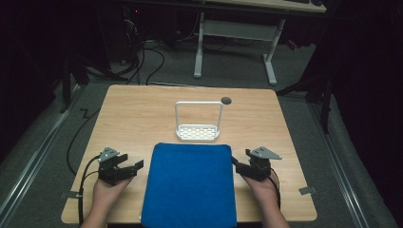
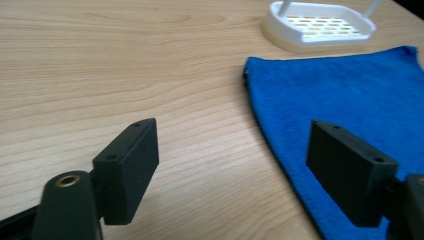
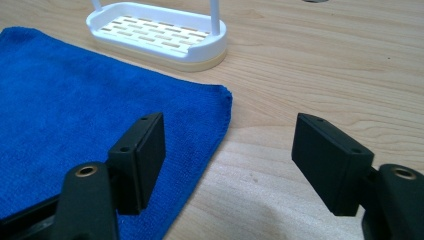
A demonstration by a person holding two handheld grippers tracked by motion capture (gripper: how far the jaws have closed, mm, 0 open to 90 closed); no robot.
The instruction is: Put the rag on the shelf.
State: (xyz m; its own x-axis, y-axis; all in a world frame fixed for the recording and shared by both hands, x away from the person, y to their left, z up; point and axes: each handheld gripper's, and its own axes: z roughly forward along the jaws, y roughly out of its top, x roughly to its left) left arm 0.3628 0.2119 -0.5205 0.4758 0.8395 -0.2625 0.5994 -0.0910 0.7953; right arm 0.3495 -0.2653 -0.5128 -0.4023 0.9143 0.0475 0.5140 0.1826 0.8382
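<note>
While both claws, left (image 1: 127, 167) and right (image 1: 242, 162), flank the flat blue microfibre cloth (image 1: 190, 183) (jaws spread, empty), each must next pinch a cloth edge.

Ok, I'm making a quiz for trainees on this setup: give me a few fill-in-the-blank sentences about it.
1. The cloth lying flat on the table is ____ in colour.
2. The white rack stands just ____ the cloth's far edge.
3. The left gripper and right gripper both have their jaws ____.

Missing words: blue; beyond; open
</note>
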